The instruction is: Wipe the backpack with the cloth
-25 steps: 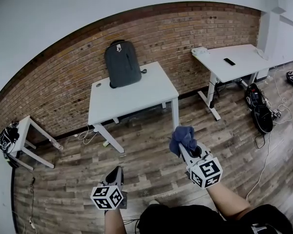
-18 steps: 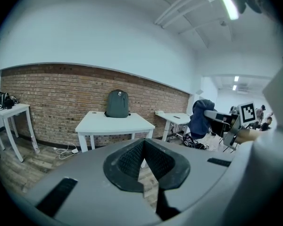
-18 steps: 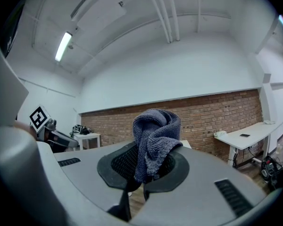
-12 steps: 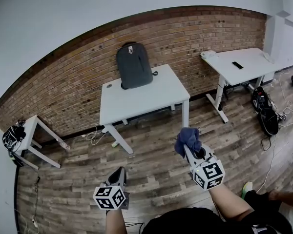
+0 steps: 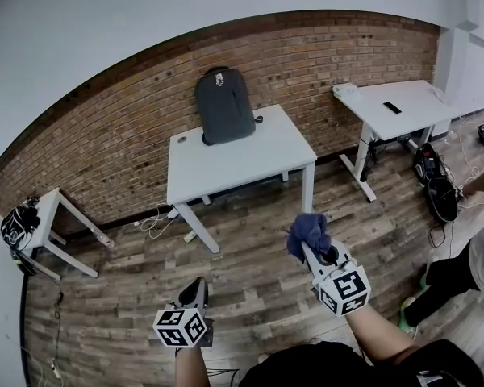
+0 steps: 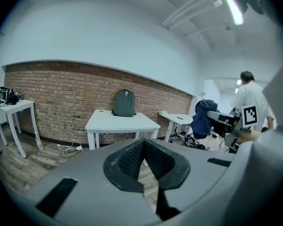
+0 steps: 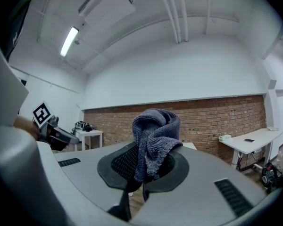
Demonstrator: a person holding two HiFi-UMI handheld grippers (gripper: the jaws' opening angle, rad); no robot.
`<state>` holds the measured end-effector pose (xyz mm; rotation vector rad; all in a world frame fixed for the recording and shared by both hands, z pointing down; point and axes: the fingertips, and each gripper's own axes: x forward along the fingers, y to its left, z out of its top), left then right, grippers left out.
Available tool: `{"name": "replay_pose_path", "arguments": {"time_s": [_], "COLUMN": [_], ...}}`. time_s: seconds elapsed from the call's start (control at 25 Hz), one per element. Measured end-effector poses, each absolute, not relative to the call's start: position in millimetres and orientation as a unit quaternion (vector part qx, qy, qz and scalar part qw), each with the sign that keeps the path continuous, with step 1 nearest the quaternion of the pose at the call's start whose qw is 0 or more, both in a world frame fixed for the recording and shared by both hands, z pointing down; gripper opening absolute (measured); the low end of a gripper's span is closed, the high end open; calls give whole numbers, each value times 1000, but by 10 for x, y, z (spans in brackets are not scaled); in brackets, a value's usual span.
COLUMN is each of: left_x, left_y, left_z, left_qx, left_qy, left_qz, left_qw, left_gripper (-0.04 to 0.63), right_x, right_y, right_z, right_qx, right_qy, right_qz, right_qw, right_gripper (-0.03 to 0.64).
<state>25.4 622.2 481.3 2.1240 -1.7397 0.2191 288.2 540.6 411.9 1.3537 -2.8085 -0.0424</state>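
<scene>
Clamping cloth (image 5: pixel 308 229) between right tongs (image 5: pixel 306 242), backpack (image 5: pixel 225 106) well apart, standing on table (image 5: pixel 254 161)

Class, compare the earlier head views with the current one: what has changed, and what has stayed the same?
The table and backpack have shifted right in the head view. A second person has entered at the right edge. Unchanged: the right gripper stays shut on the cloth, and the left gripper stays shut and empty.
</scene>
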Motion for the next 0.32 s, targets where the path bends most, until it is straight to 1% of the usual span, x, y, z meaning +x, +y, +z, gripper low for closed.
{"name": "replay_pose_path", "arguments": {"time_s": [0.32], "left_x": [236], "left_y": [6327], "left_z": [4916], "left_qx": [763], "left_qy": [-611], "left_qz": [77], "left_qw": [198], "left_gripper": [-6], "right_x": [2814], "right_y": [5553], "right_z": [4128], "right_qx": [435], "right_qy": [-900], "right_qz": [-32], "right_qw": [20], "right_gripper": [37]}}
